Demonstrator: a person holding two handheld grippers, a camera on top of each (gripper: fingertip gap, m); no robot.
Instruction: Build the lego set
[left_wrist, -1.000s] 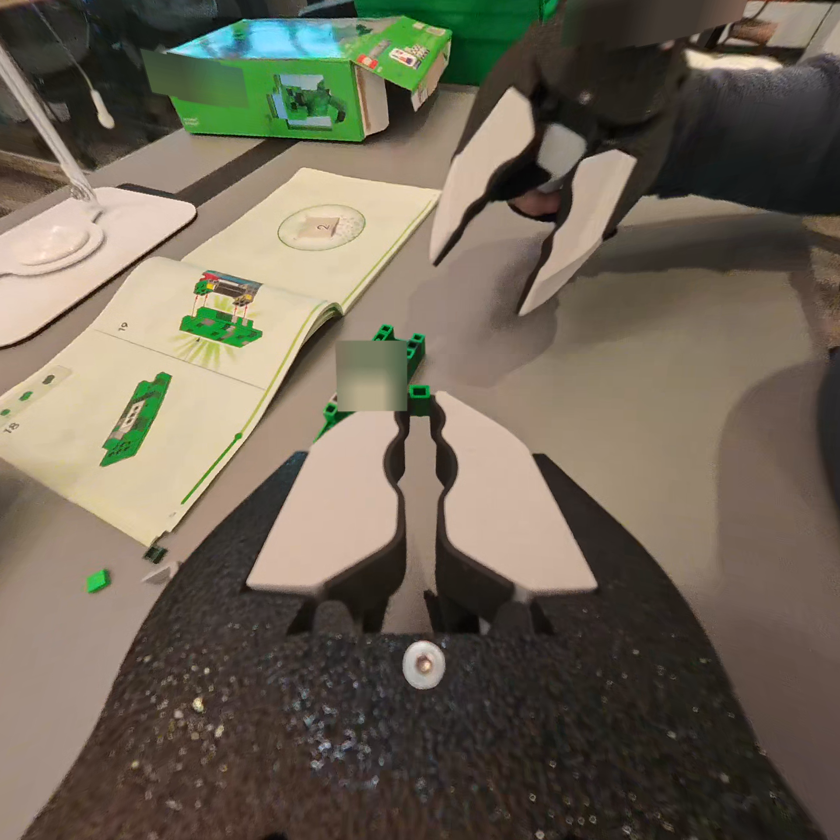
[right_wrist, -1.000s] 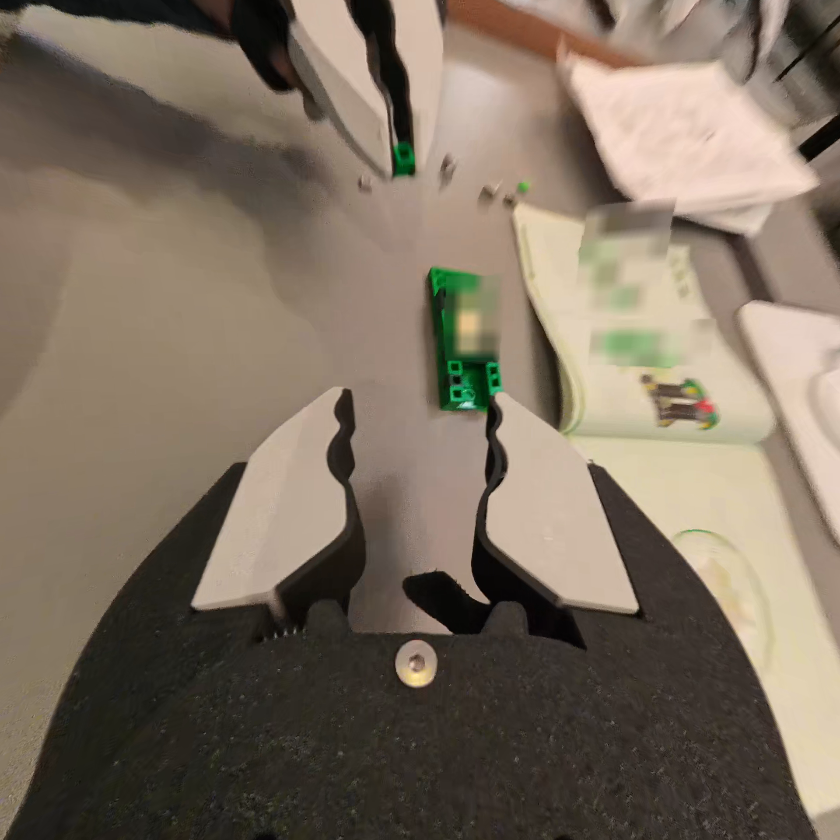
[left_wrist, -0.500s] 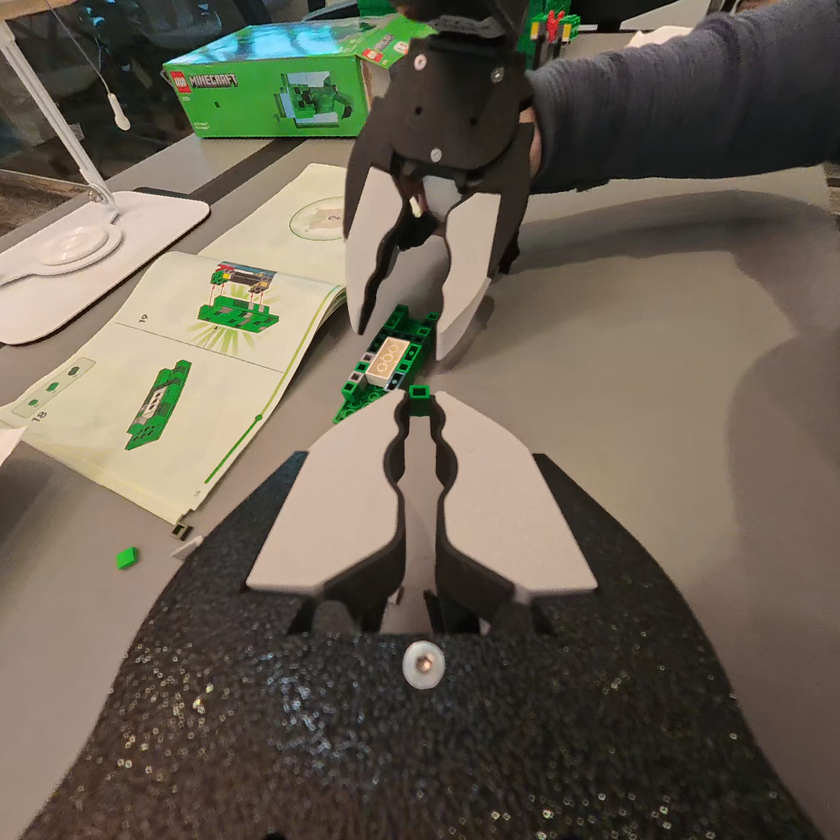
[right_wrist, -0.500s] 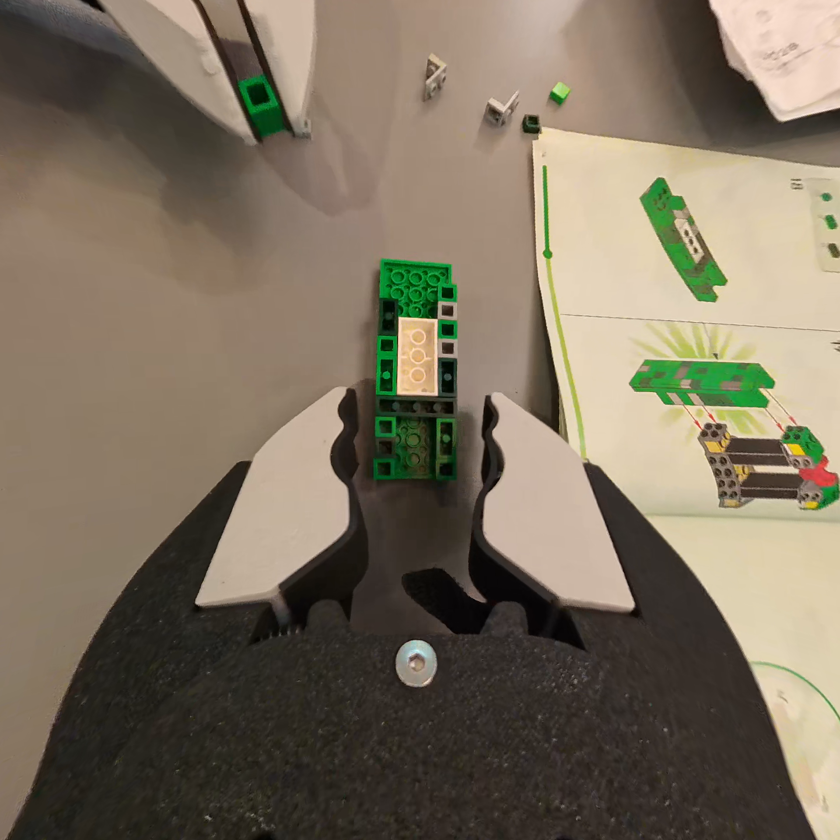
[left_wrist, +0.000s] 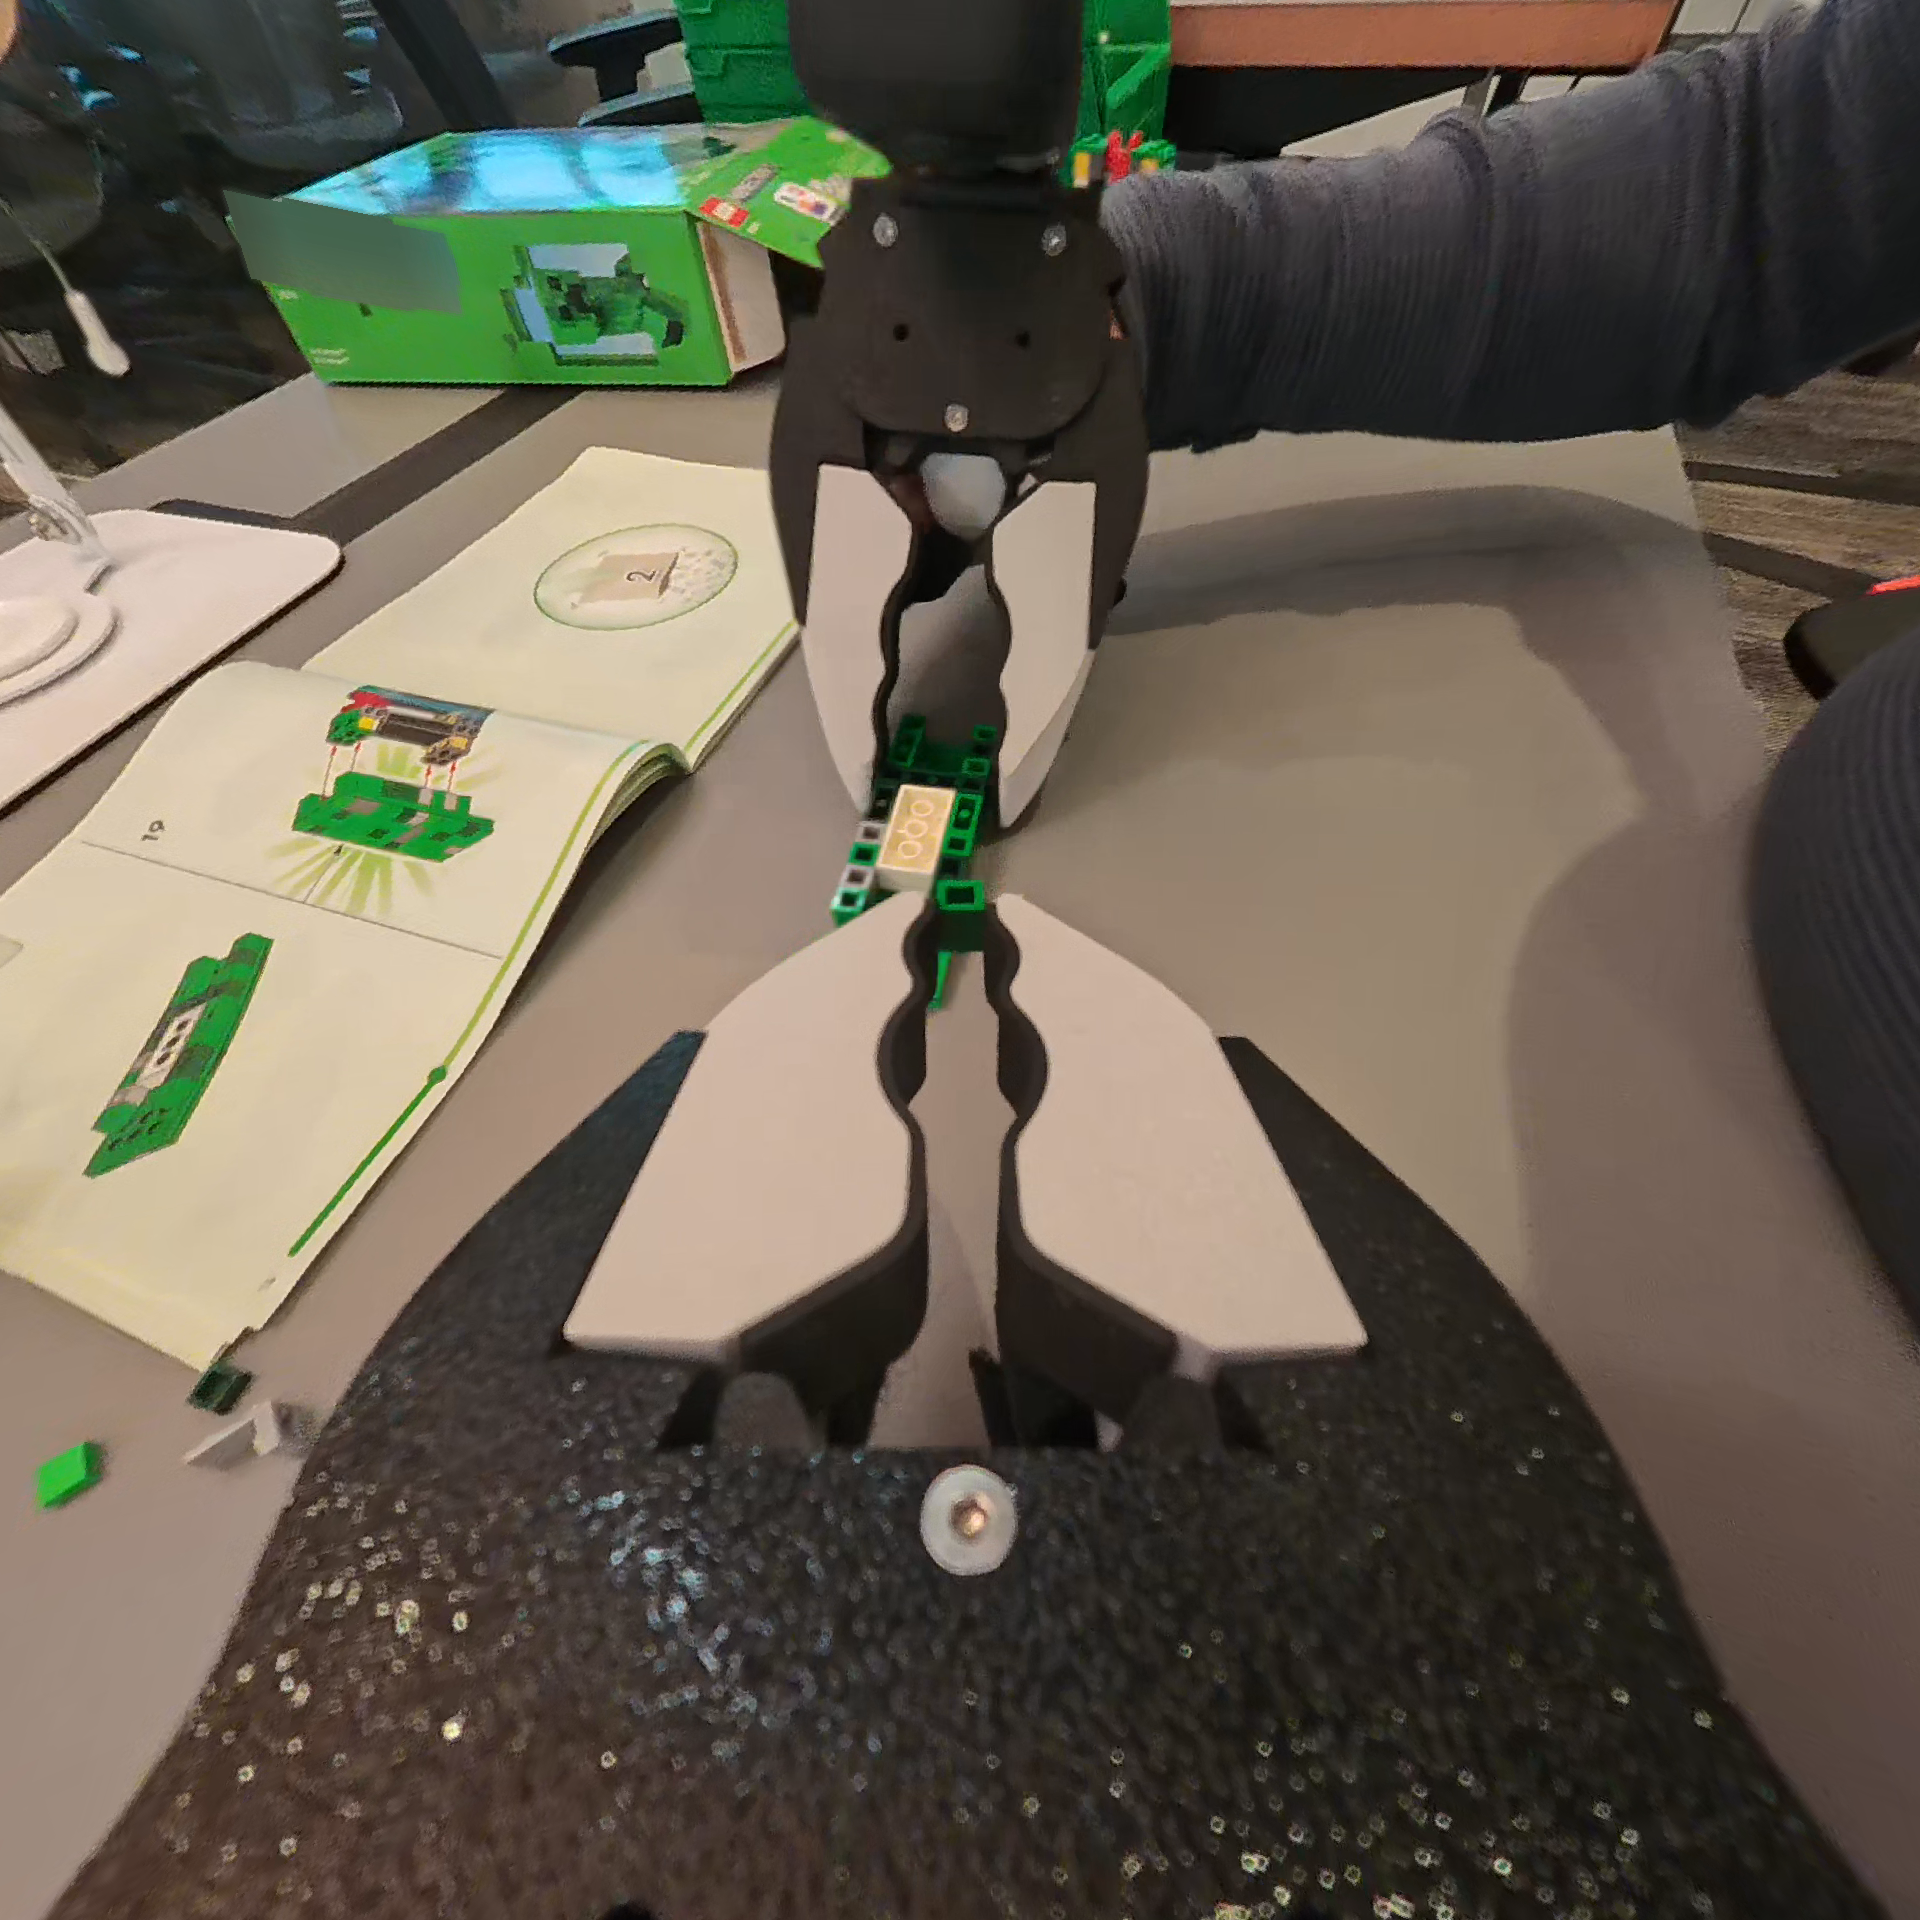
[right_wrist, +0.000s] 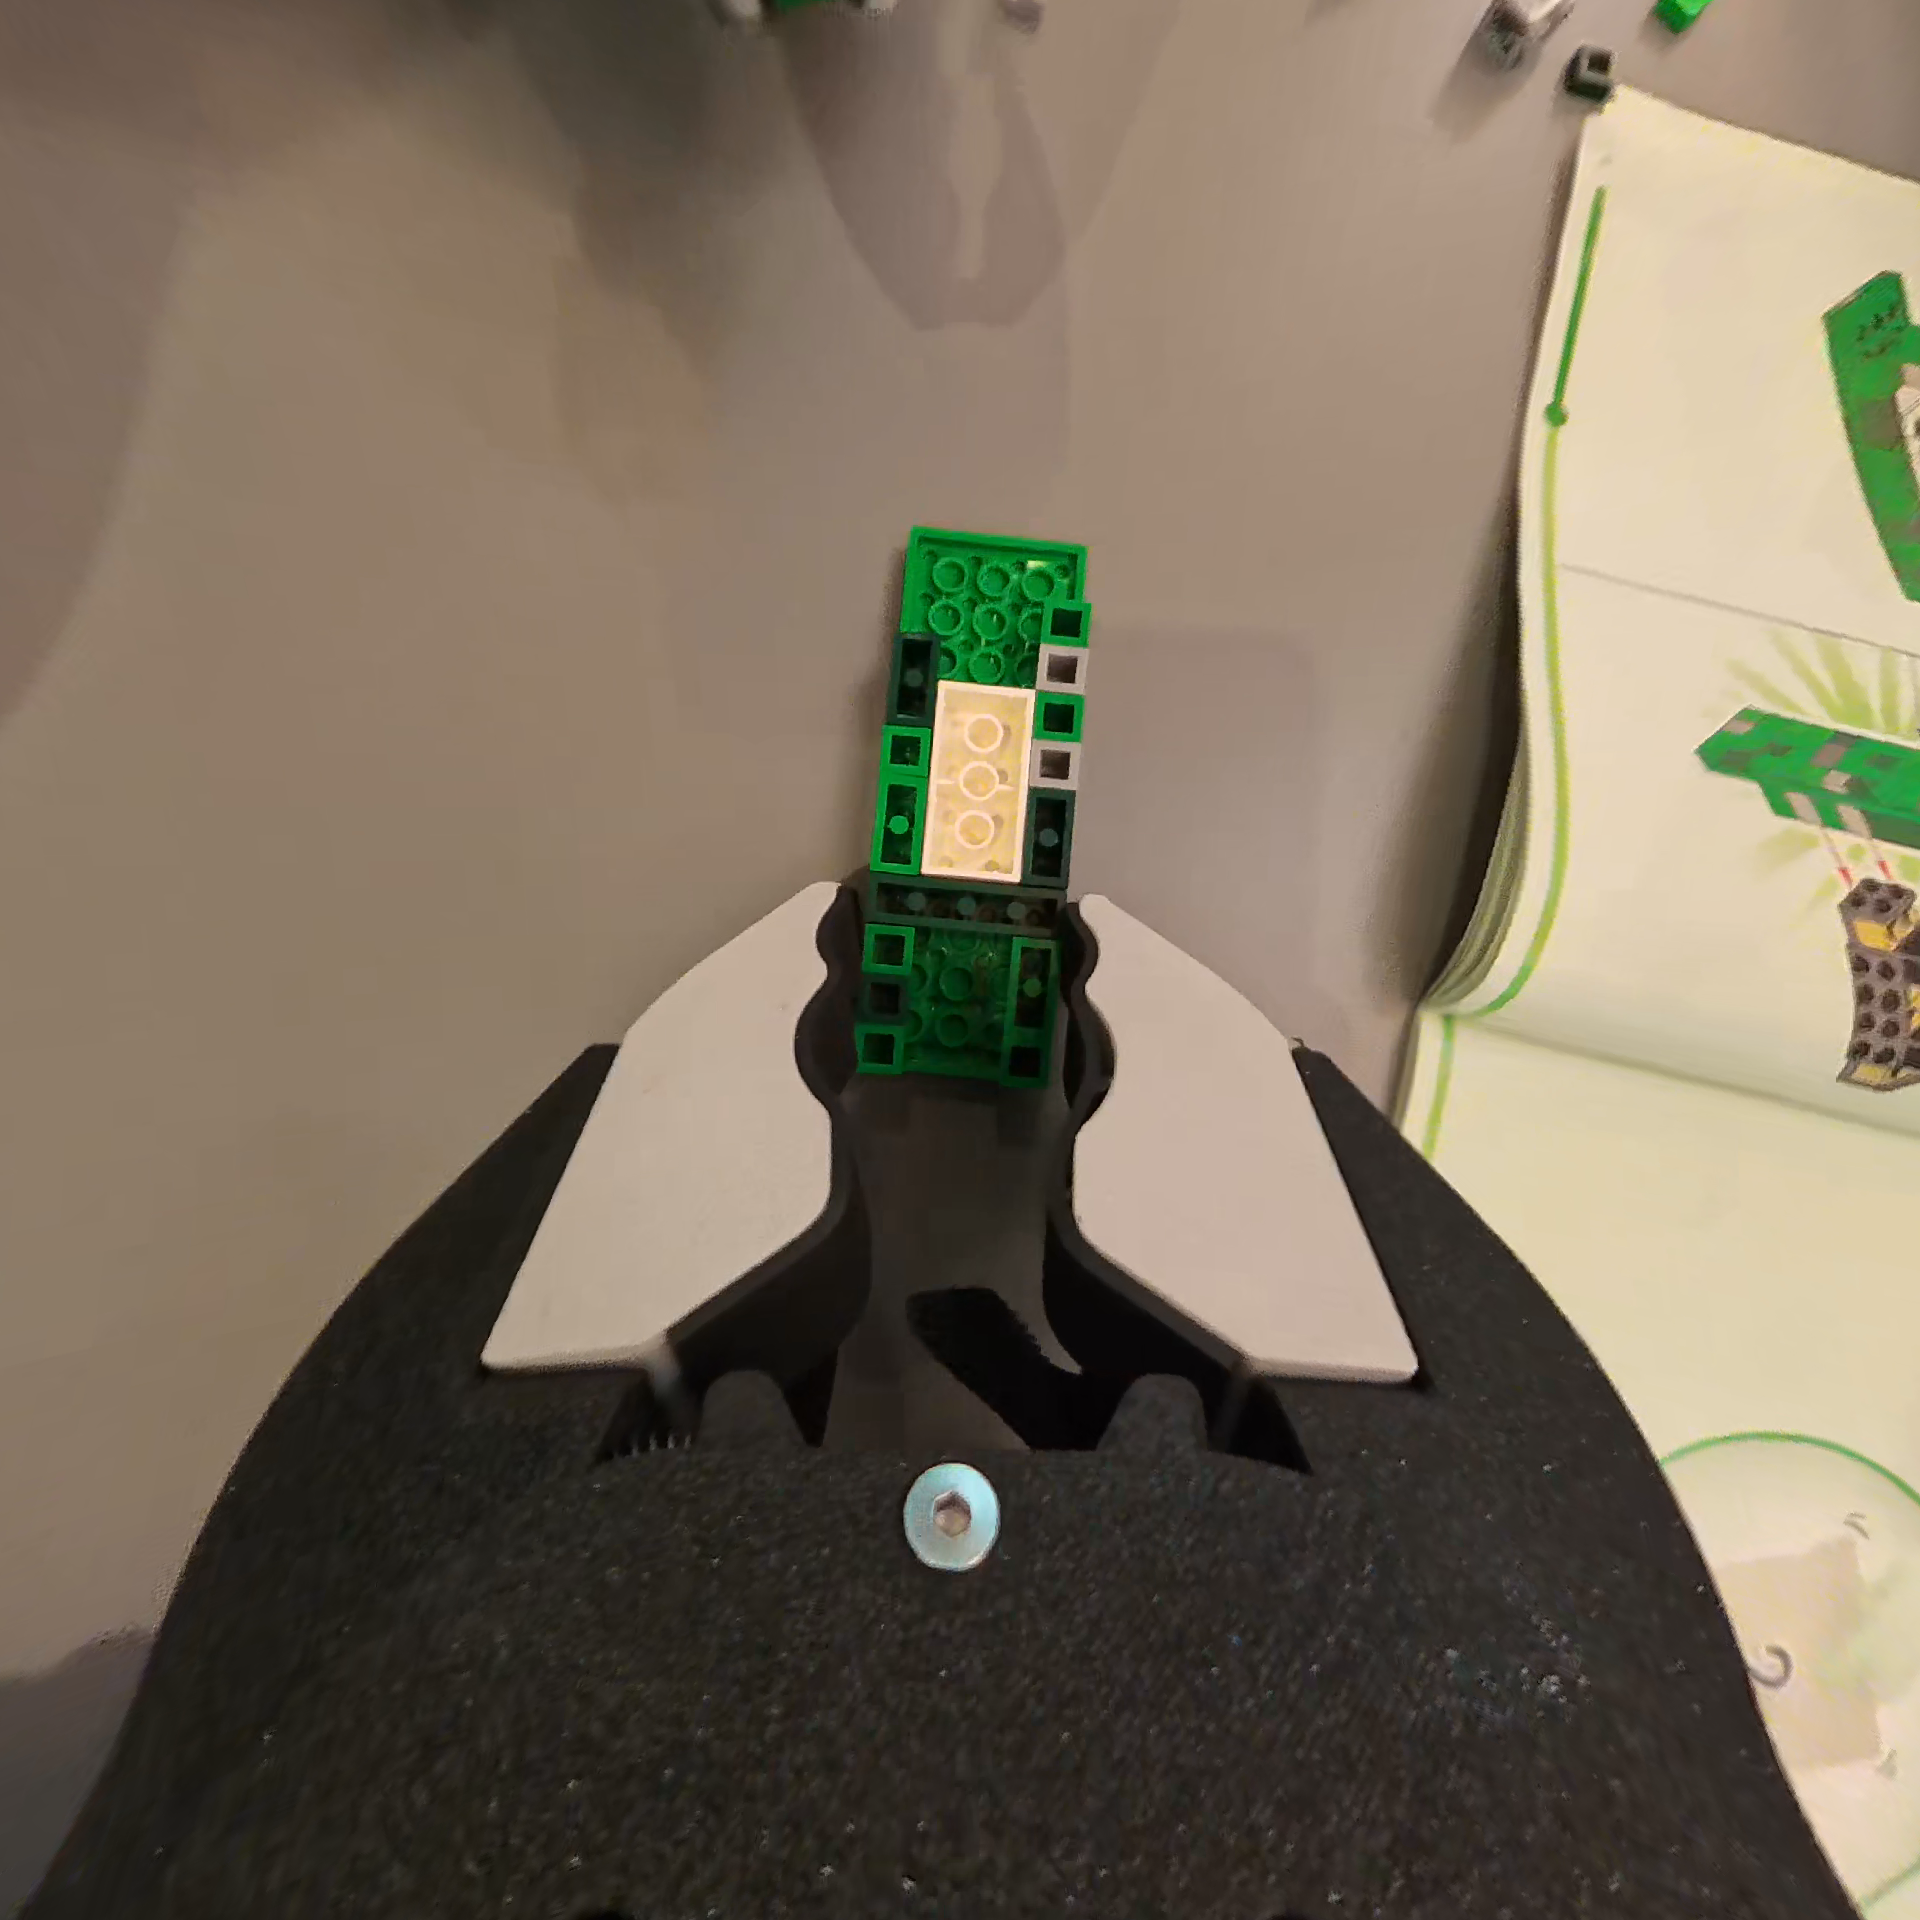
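A flat green assembly (right_wrist: 987, 665) with a tan brick in its middle lies on the grey table. My right gripper (right_wrist: 961, 899) is closed around its near end, with a finger against each long side. In the left wrist view the same gripper (left_wrist: 935, 805) comes down from the far side over the assembly (left_wrist: 914, 842). My left gripper (left_wrist: 954, 904) is shut on a small green hollow brick (left_wrist: 961, 896) and holds it just above the assembly's near edge, facing the right gripper.
An open instruction booklet (left_wrist: 416, 831) lies left of the assembly and also shows in the right wrist view (right_wrist: 1714, 987). A green set box (left_wrist: 520, 281) stands behind it, with a white lamp base (left_wrist: 156, 582) at far left. Small loose pieces (left_wrist: 68, 1470) lie by the booklet corner. Across from one pair of fingers to the other is roughly 11 centimeters.
My right gripper has come down over the assembly and closed its fingers onto the sides. My left gripper has moved its small brick in close to the assembly.
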